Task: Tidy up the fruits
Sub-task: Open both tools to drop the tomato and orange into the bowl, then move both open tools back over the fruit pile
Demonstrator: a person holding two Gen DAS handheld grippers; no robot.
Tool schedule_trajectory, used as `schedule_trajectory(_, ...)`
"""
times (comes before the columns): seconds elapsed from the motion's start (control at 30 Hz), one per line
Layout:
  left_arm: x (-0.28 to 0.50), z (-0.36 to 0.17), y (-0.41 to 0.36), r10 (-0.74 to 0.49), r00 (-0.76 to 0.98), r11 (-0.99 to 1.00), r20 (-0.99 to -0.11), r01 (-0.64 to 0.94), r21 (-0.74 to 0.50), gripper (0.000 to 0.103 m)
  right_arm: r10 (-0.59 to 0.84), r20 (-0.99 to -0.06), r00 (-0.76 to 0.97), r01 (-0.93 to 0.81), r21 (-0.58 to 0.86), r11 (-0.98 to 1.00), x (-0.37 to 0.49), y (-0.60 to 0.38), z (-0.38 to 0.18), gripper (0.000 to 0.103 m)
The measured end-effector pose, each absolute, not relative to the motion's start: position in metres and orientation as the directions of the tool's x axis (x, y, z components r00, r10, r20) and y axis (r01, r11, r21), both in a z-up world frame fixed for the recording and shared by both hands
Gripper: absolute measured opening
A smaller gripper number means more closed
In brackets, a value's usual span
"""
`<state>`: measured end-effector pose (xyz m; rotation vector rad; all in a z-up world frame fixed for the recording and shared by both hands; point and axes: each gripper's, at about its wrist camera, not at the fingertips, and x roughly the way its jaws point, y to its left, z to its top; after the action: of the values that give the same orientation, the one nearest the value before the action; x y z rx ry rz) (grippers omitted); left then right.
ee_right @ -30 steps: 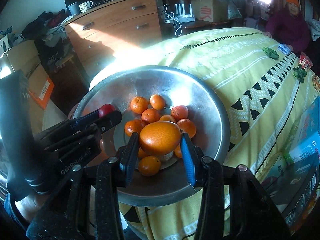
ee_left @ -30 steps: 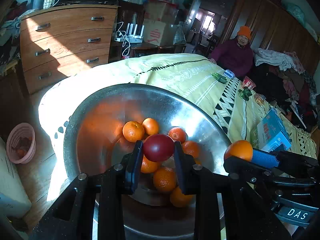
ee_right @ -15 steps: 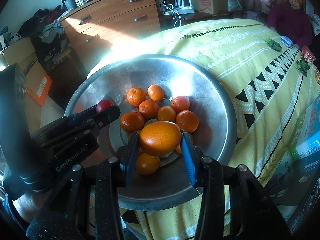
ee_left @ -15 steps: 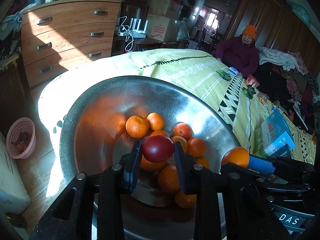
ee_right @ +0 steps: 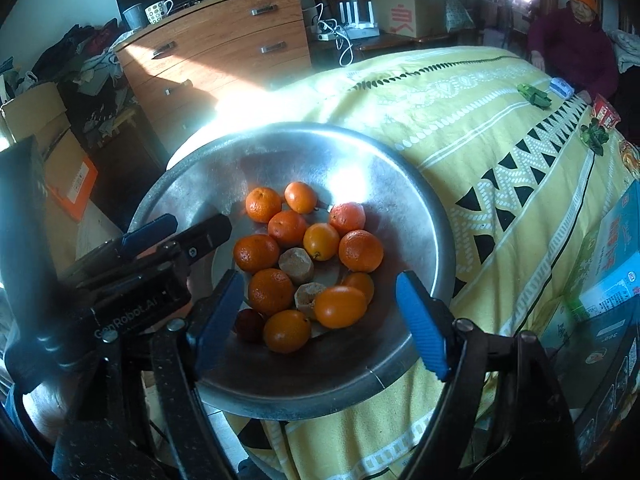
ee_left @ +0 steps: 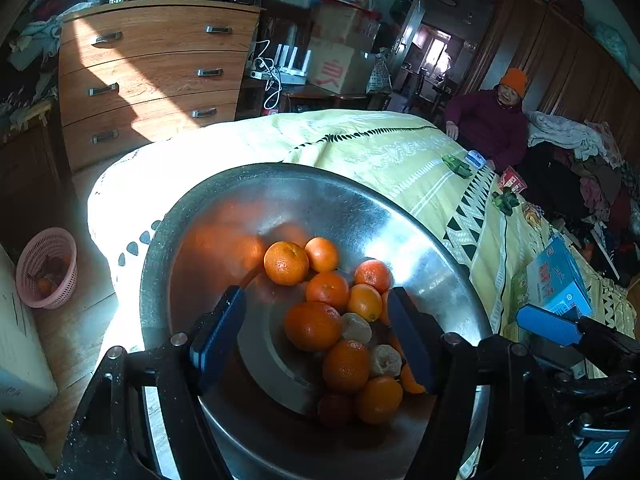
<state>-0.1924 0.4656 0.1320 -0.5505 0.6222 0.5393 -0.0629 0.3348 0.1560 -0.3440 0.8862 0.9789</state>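
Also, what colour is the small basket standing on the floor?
The basket is pink, with a mesh wall. It shows only in the left wrist view, at the left edge.

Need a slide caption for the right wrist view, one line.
Right gripper, jaws just opened and empty, above a metal bowl of oranges on a yellow cloth.

Both black grippers carry blue ribbed fingers (ee_right: pixel 422 330), silver screws and white "GenRobot.AI" lettering.

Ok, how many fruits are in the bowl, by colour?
Orange fruits: 11
Brown fruits: 2
Red fruit: 1
Total: 14
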Motion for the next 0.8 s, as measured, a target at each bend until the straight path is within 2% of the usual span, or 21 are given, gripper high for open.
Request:
schedule_trajectory(0.37,-0.194,0.17,0.439,0.295,0.742,0.756,-0.602,-0.566,-0.328,0.074,0.59,-0.71,0.384,-0.811,0.046,0.584,-0.074,0.292,0.199,0.08)
schedule_trajectory(0.47,-0.193,0.189,0.423,0.287,0.78,0.776,-0.556,-0.529,-0.342,0.074,0.58,-0.697,0.422,-0.795,0.023,0.606,-0.074,0.273,0.21,0.081)
schedule_trajectory(0.8,-0.18,0.234,0.347,0.195,0.902,0.863,-0.385,-0.344,-0.371,0.084,0.51,-0.647,0.567,-0.702,-0.057,0.71,-0.07,0.203,0.23,0.081)
